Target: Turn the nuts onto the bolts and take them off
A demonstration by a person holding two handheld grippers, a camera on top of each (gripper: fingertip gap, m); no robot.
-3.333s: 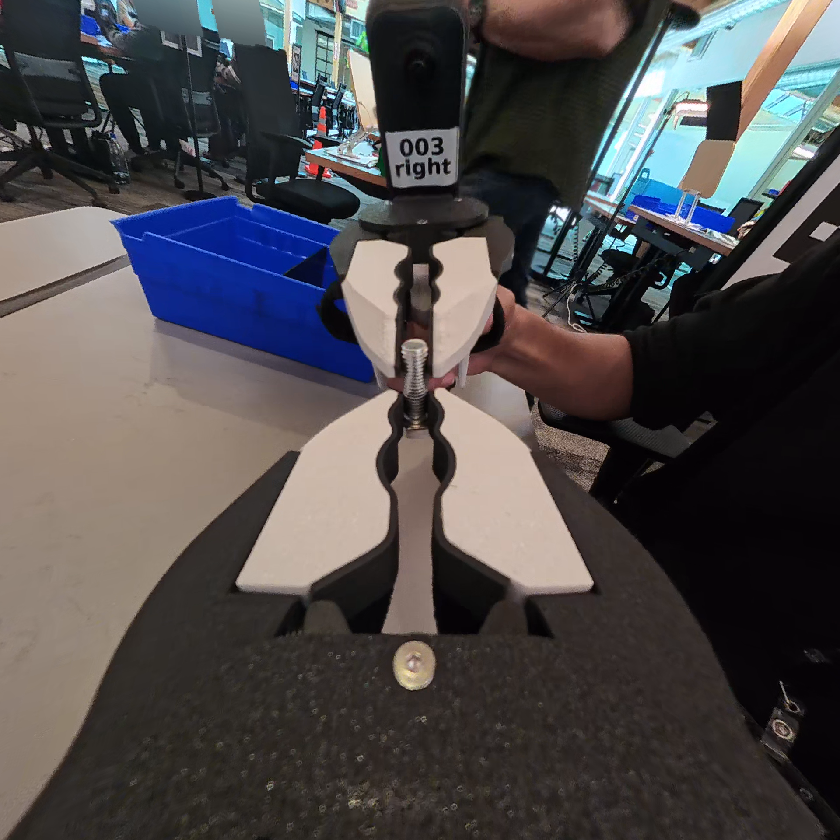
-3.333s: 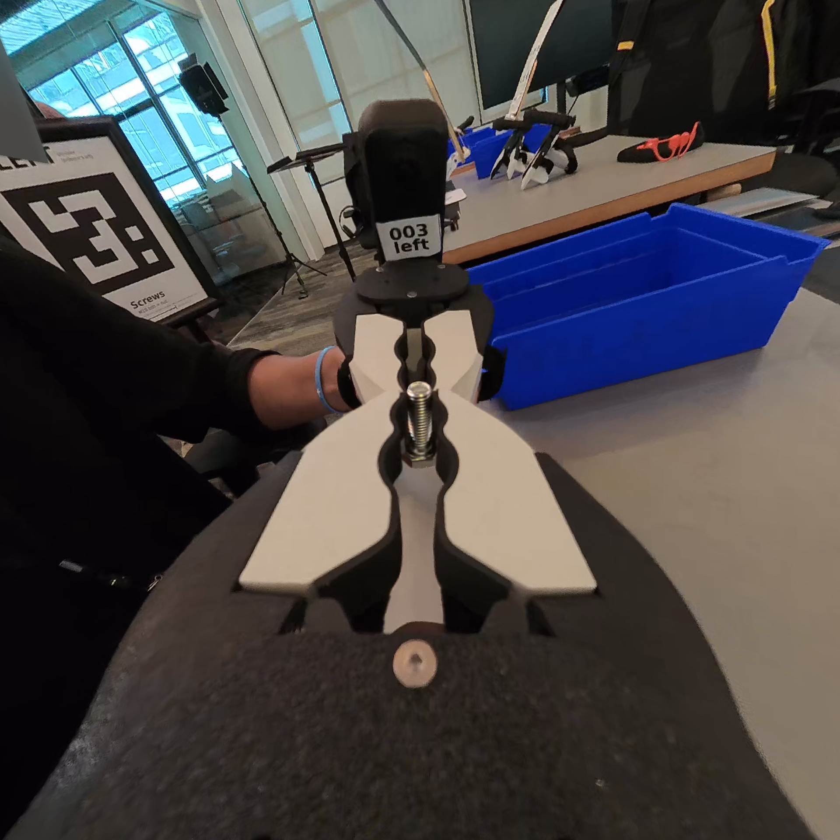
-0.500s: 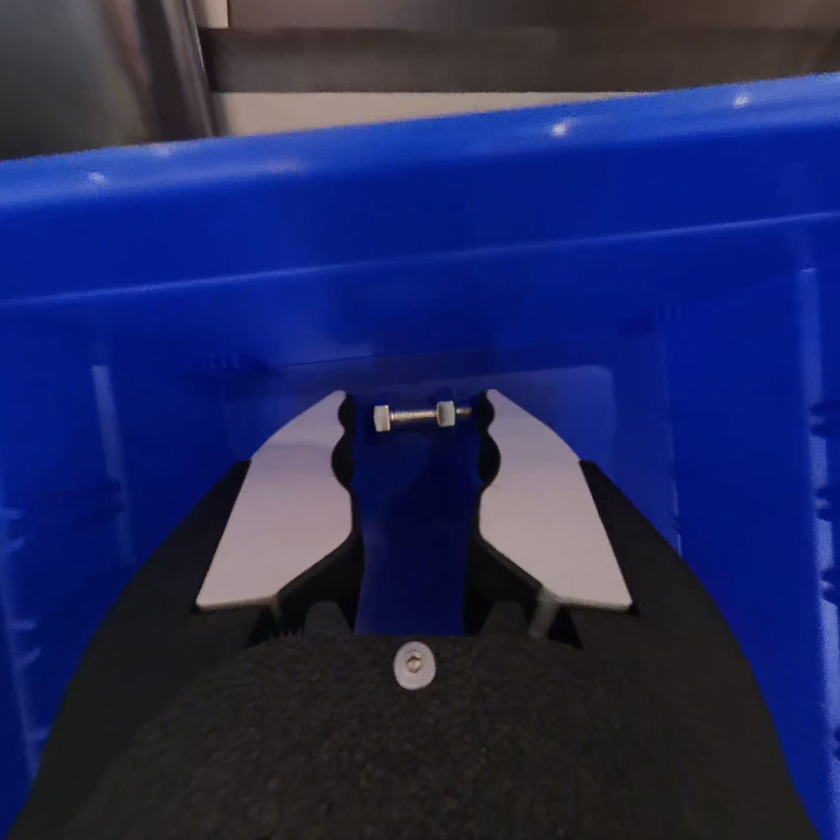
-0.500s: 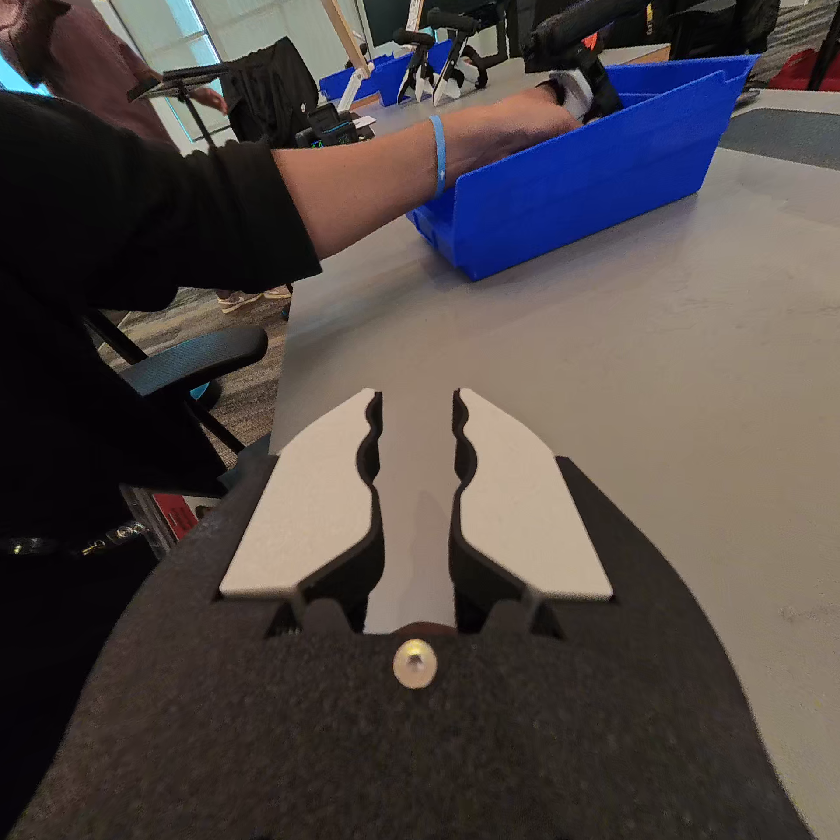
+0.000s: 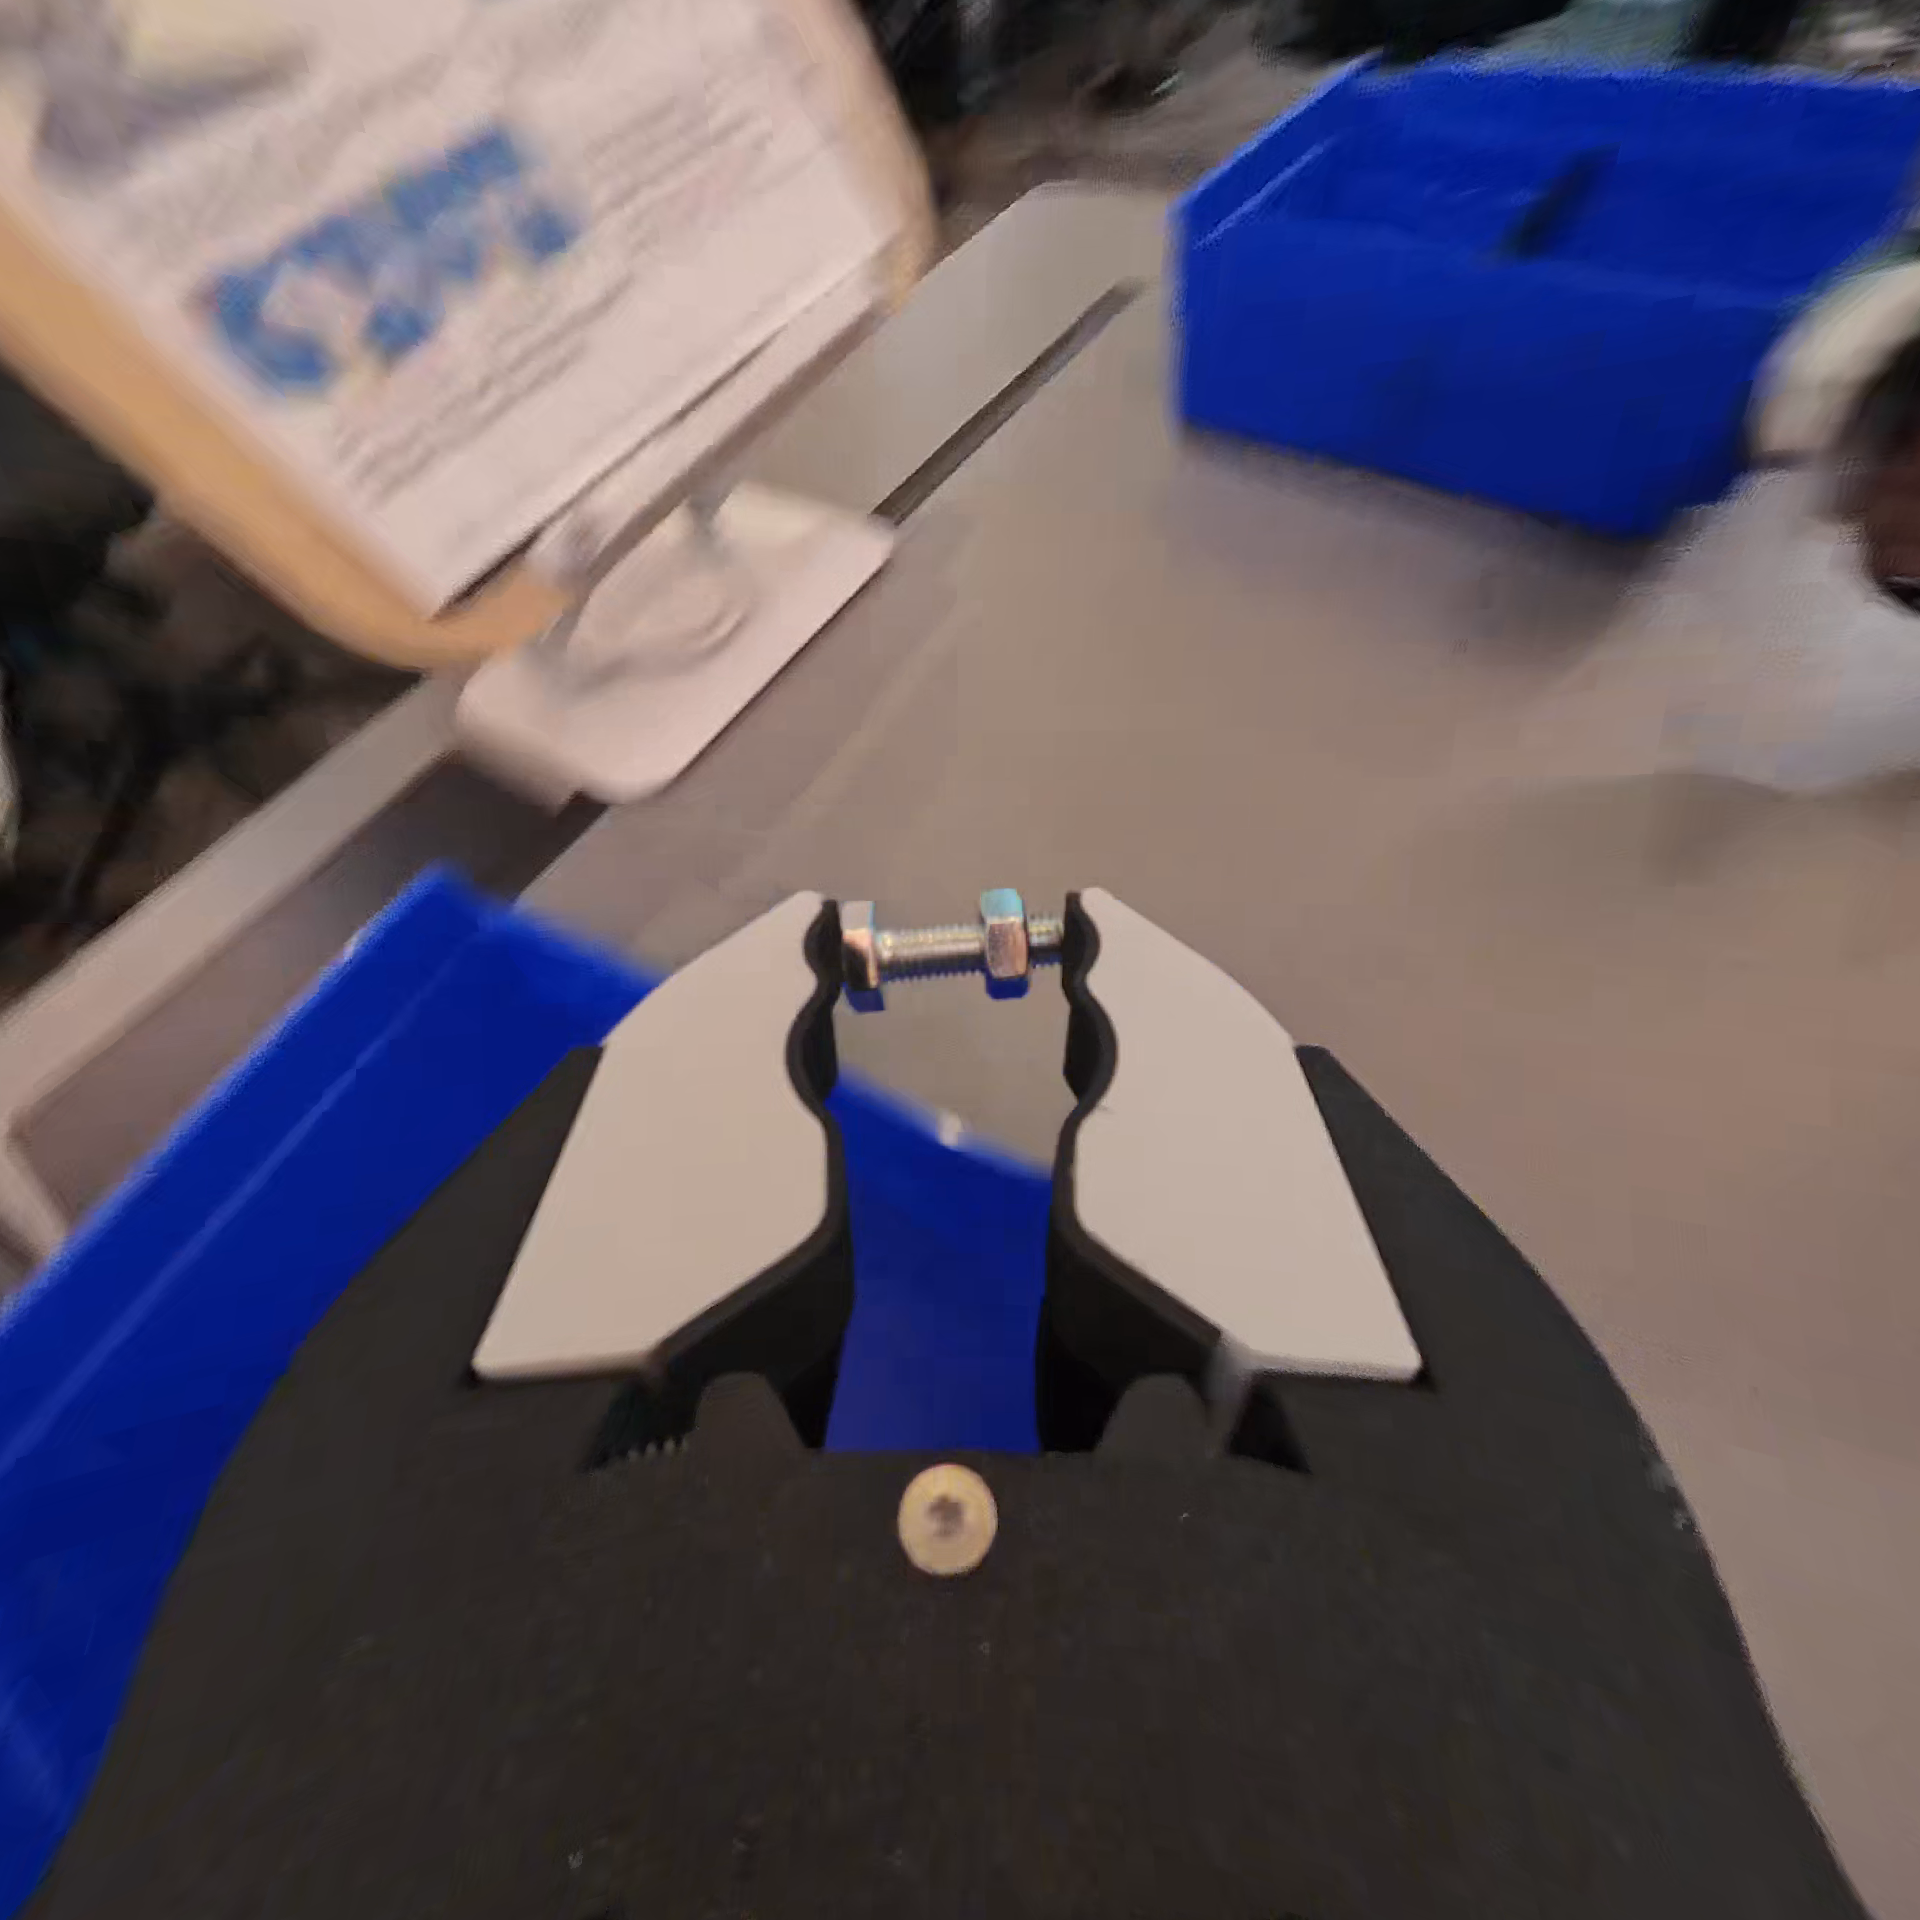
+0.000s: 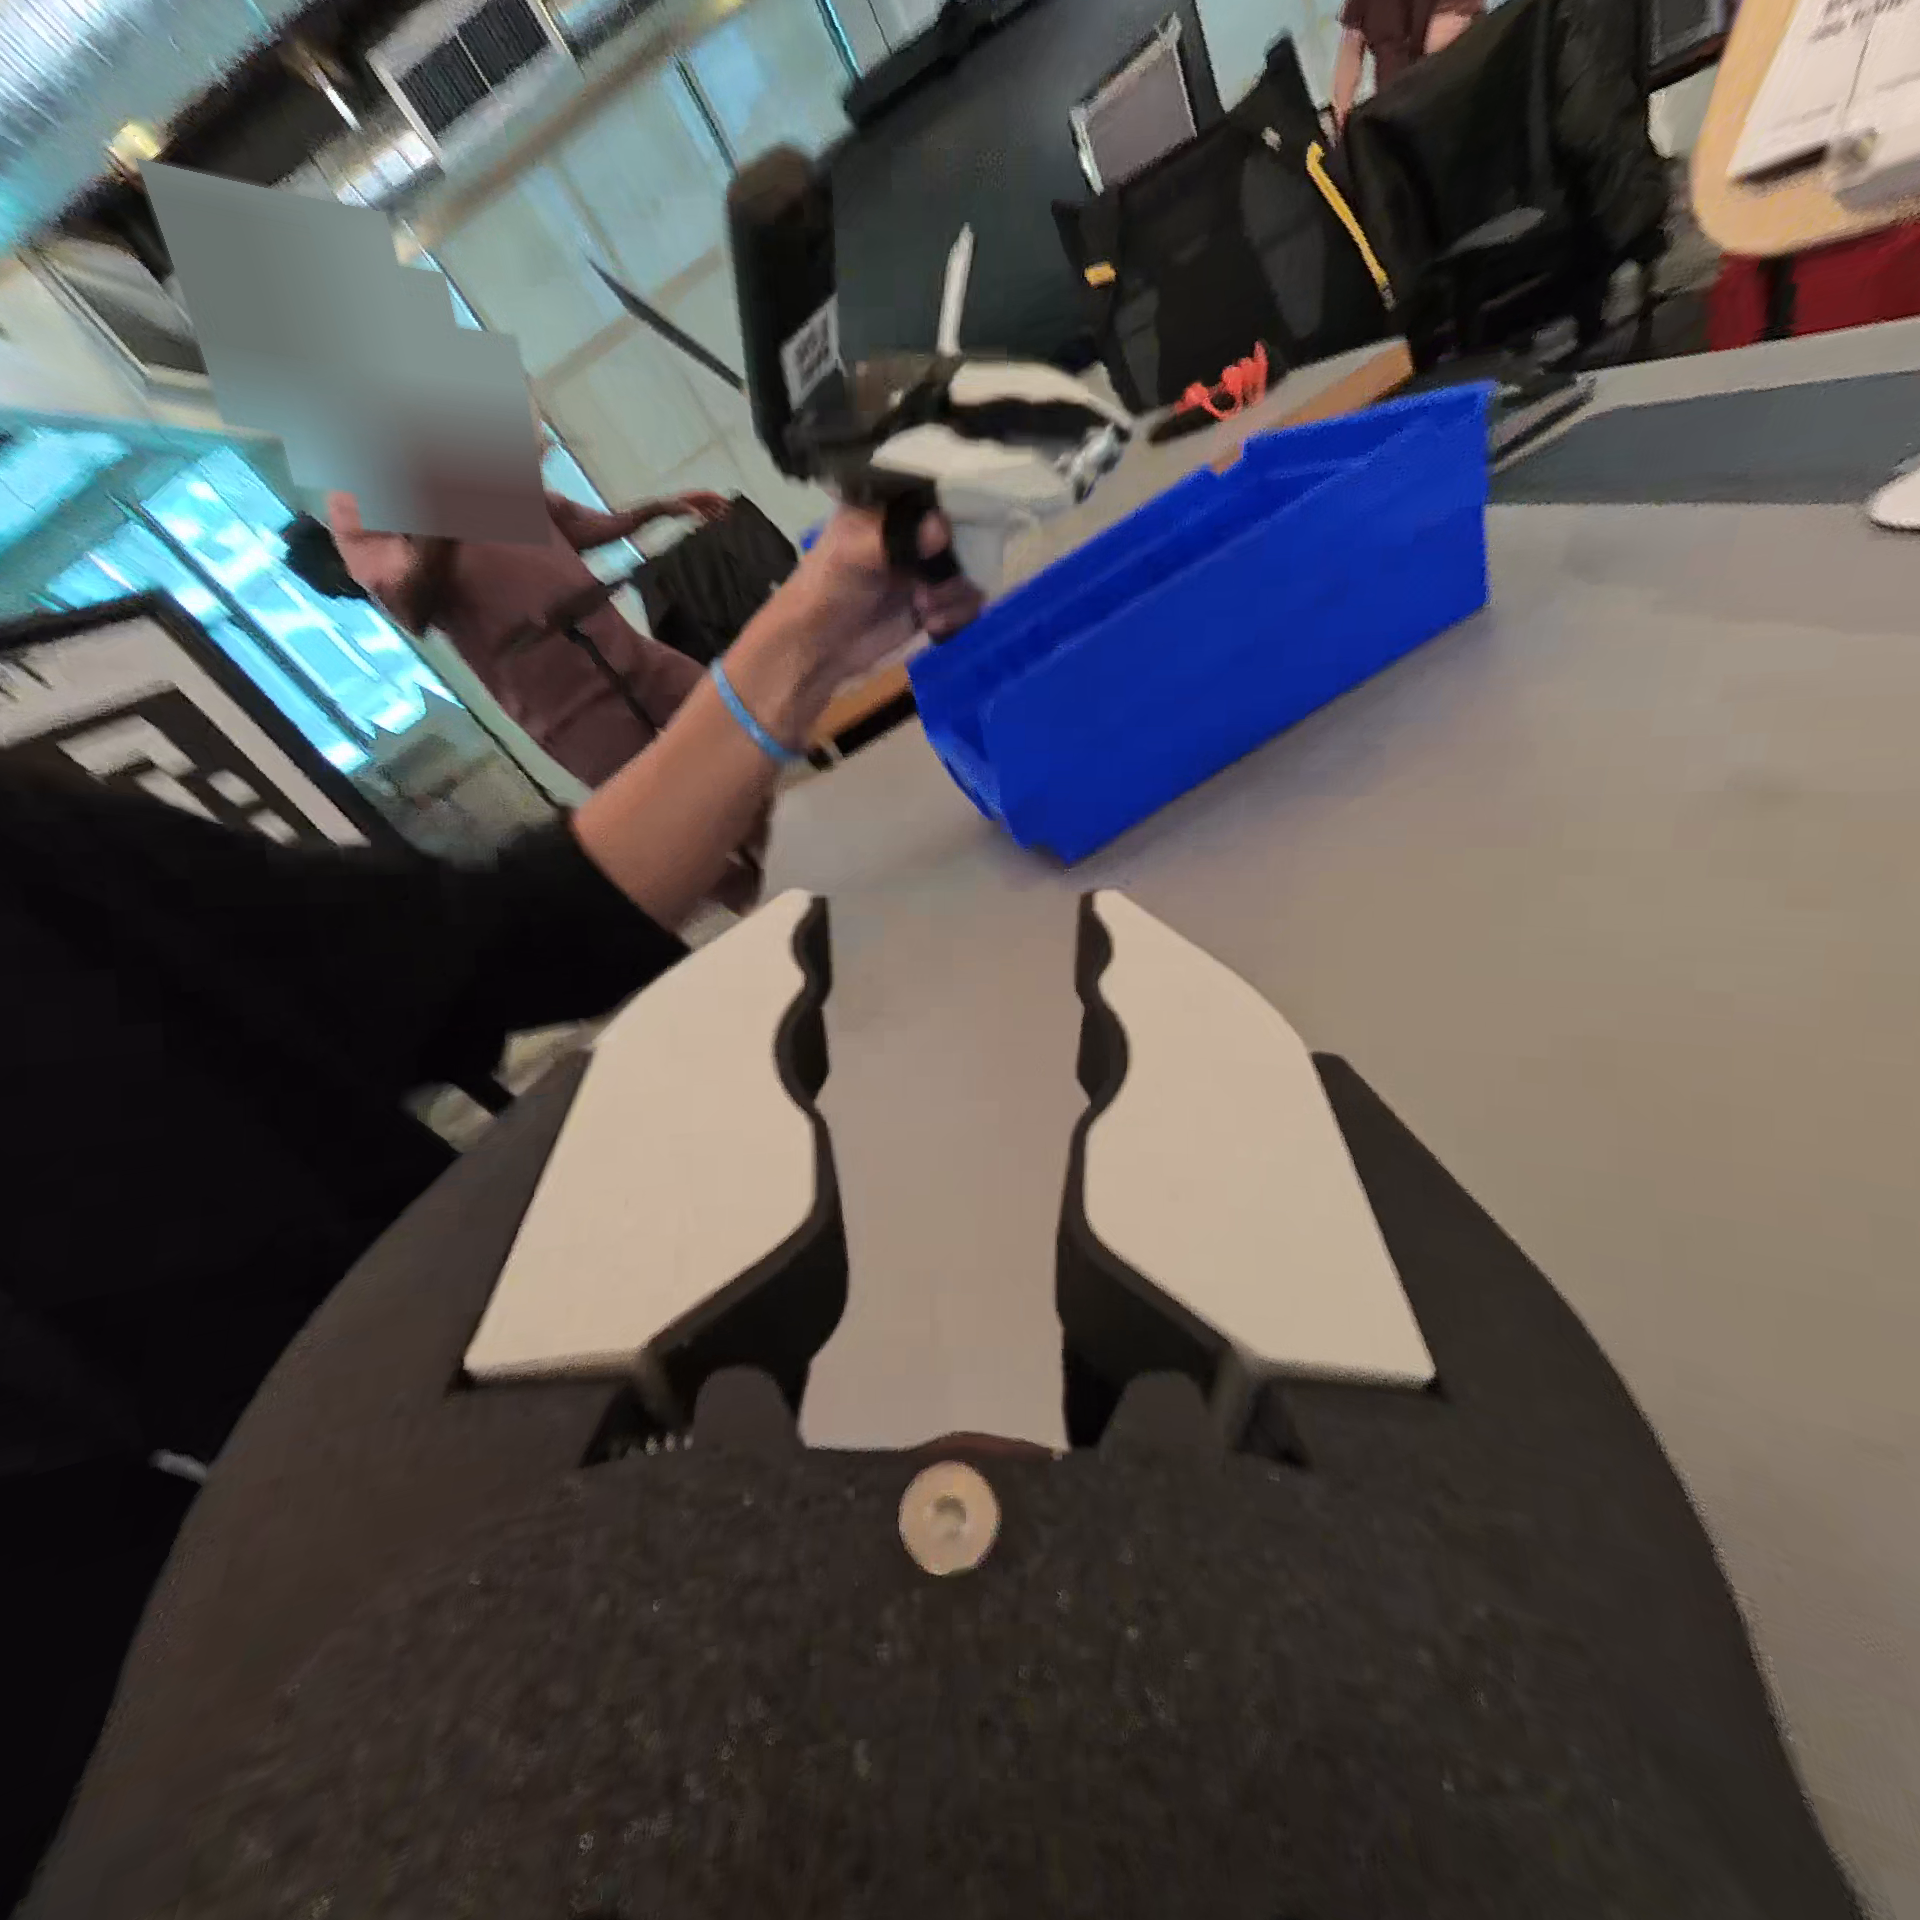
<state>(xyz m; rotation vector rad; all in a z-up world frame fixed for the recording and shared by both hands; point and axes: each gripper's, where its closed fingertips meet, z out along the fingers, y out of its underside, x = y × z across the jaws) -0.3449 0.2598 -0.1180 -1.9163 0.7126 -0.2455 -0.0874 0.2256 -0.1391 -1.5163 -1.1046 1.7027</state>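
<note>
Your left gripper (image 5: 951, 951) pinches the bolt (image 5: 925, 951) endwise, nut (image 5: 1004, 945) exposed for turning, above the blue bin (image 5: 312, 1143); your right gripper (image 6: 951, 925) hangs spread, empty.

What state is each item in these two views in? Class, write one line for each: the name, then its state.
left hand-held gripper: shut on the bolt, held crosswise at its fingertips
bolt: lifted clear of the bin, nut on it
nut: threaded on, near the bolt's tip
right hand-held gripper: open, empty, above the table
near blue bin: open-topped, below the left hand-held gripper
table: grey
</note>
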